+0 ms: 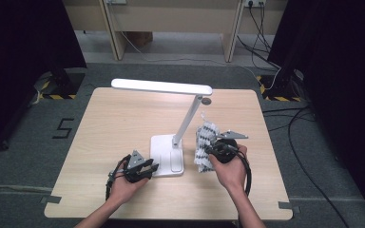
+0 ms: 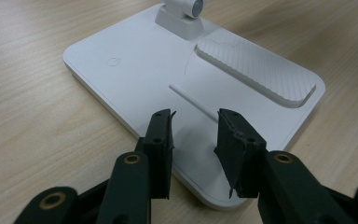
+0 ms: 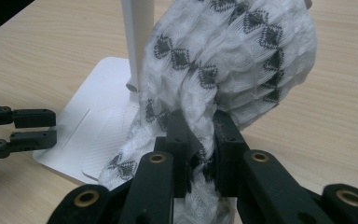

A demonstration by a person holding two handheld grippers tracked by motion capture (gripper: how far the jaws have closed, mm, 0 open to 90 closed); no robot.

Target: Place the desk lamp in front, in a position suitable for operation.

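A white desk lamp stands mid-table, its flat base (image 1: pixel 167 155) near the front and its light bar (image 1: pixel 161 87) stretched out to the left. My left gripper (image 1: pixel 148 169) is open, its jaws (image 2: pixel 196 135) hovering over the front edge of the lamp base (image 2: pixel 135 70). My right gripper (image 1: pixel 211 151) is shut on a white cloth with black diamond patterns (image 1: pixel 204 142), held bunched just right of the lamp. In the right gripper view the cloth (image 3: pixel 233 56) billows above the jaws, with the lamp arm (image 3: pixel 137 42) behind it.
The wooden table (image 1: pixel 119 123) has bare room at left and back. A small round dark object (image 1: pixel 206 101) lies near the lamp's hinge. Cables trail across the floor at right.
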